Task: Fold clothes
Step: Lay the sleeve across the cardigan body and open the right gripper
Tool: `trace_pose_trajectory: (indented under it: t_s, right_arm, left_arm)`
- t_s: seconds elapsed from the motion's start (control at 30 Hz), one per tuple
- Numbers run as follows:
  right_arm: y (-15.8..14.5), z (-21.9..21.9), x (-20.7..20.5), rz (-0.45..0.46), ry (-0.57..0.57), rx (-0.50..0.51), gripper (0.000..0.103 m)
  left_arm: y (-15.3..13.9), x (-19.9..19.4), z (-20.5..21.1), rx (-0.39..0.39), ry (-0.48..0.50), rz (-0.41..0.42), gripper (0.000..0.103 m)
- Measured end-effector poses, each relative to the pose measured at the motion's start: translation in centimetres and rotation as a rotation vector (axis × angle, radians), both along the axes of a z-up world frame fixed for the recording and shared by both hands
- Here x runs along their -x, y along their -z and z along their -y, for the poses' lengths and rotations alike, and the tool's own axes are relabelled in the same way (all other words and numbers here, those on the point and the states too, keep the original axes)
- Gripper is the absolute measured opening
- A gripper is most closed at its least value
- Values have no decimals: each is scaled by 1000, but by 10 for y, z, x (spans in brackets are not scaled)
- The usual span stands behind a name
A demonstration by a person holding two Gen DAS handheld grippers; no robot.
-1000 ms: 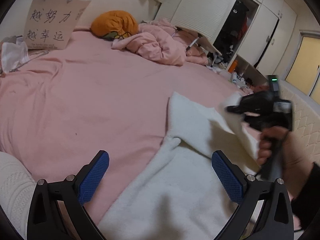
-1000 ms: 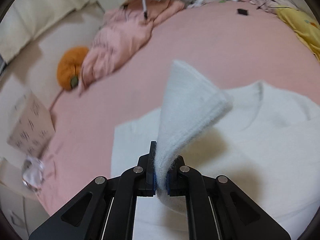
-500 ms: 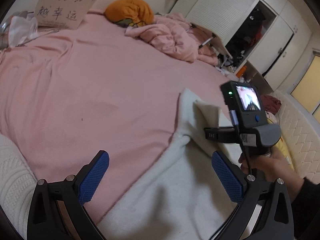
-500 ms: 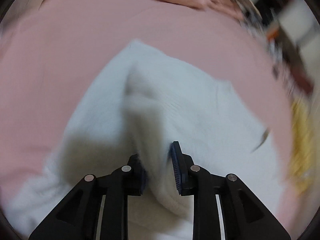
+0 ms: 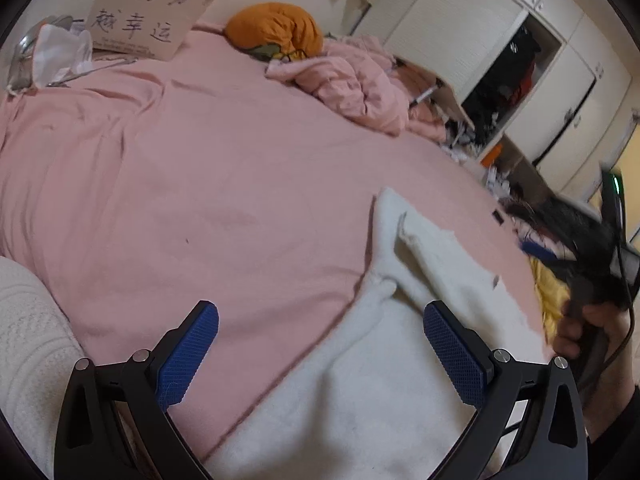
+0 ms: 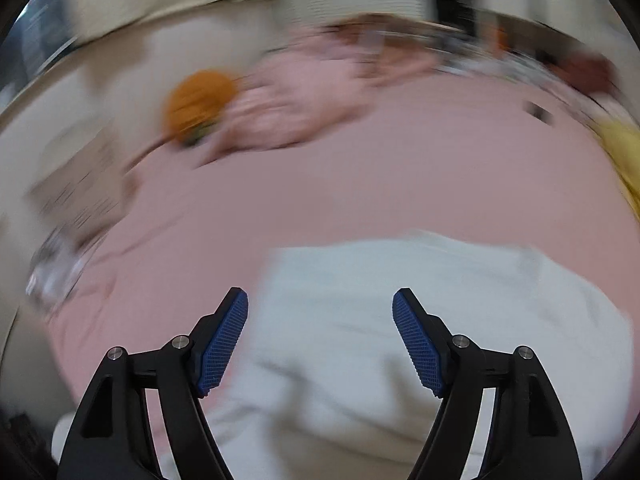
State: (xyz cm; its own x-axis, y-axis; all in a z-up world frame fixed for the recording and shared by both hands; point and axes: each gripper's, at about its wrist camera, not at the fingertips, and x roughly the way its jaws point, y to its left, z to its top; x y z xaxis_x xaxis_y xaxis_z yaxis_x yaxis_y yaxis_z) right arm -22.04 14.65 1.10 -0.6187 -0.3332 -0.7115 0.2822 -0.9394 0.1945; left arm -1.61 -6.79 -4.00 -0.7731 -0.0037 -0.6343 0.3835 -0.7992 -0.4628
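A white fleecy garment (image 5: 384,368) lies spread on the pink bed sheet (image 5: 208,184), one sleeve folded back across its body (image 5: 432,256). My left gripper (image 5: 320,344) hangs open above the garment's left edge, nothing between its blue pads. In the blurred right wrist view the same white garment (image 6: 400,320) lies flat below my right gripper (image 6: 320,332), which stands wide open and empty. The right tool, held by a hand (image 5: 584,328), shows blurred at the right of the left wrist view.
At the head of the bed lie an orange cushion (image 5: 276,28), a crumpled pink blanket (image 5: 352,80) and a cardboard sign (image 5: 156,8). Yellow cloth (image 5: 552,296) sits at the right bed edge. White wardrobes (image 5: 460,40) stand beyond. A white knitted sleeve (image 5: 28,340) is at lower left.
My right gripper let go of the white sleeve it was holding up, laid it across the garment, opened wide and pulled back to the right. The left gripper stayed open.
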Motion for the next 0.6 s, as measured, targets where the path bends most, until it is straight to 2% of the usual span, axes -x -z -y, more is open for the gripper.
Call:
trace_pose_trajectory:
  t_s: [0.07, 0.17, 0.3, 0.37, 0.43, 0.47, 0.53, 0.6]
  right_arm:
    - [18, -66, 1, 21, 212, -90, 75]
    - [50, -131, -3, 62, 404, -166, 74]
    - [64, -149, -5, 68, 336, -133, 71]
    - [71, -158, -7, 70, 302, -116, 71]
    - [76, -168, -9, 64, 276, -99, 71]
    - [68, -175, -13, 19, 307, -85, 71]
    - [68, -194, -12, 25, 377, -60, 71]
    - [84, -214, -3, 115, 415, -15, 71]
  left_arm:
    - [3, 3, -5, 16, 23, 18, 103]
    - [3, 7, -19, 67, 81, 27, 103]
    - [-1, 12, -42, 157, 175, 30, 103]
    - [-6, 21, -53, 161, 228, 38, 103]
    - [-13, 33, -60, 127, 273, 28, 103]
    - [-21, 49, -69, 129, 302, 13, 103]
    - [-35, 88, -91, 154, 362, 3, 103]
    - [-45, 130, -116, 199, 416, 23, 103]
